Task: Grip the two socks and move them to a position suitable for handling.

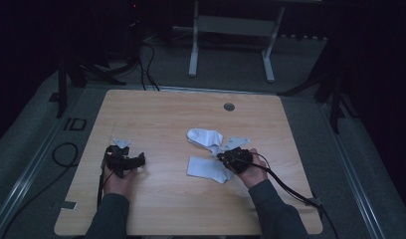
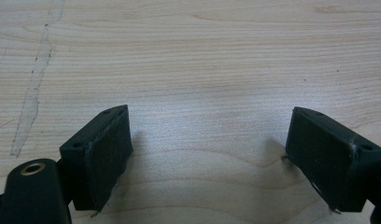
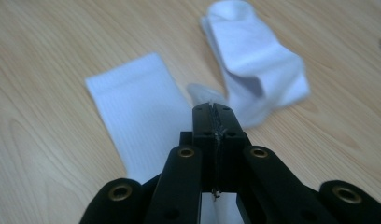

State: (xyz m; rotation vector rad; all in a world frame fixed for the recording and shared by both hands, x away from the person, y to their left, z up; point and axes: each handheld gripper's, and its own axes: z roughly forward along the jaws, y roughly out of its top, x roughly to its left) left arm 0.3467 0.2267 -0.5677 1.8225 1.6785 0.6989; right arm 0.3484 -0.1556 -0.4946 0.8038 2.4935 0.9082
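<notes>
The right gripper (image 3: 212, 108) has its jaws pressed together on a small fold of white fabric, the edge of a sock (image 3: 142, 112) that lies flat on the table (image 3: 48, 56); a pinch of cloth stands up just past the jaw tips. In the high view the same gripper (image 1: 225, 156) sits at the right end of that sock (image 1: 207, 169), held in the person's right hand (image 1: 251, 172), with its cable trailing toward the table's near right corner. A second sock (image 3: 254, 60), rumpled and partly folded on itself, lies beyond the flat one; in the high view it (image 1: 205, 136) is on the far side of the flat sock, the two near each other, and whether they touch cannot be told. Both socks rest a little right of the table's middle. The left gripper (image 2: 207, 154) has its jaws wide apart with nothing between them, and bare wood grain shows below and ahead of the pads. A pale streak (image 2: 34, 84) marks the wood to one side of them. In the high view the left gripper (image 1: 125, 159) is at the table's left, well apart from the socks, held in the left hand (image 1: 119, 180). A small round grommet (image 1: 229, 106) sits near the far edge of the table (image 1: 156, 209).
</notes>
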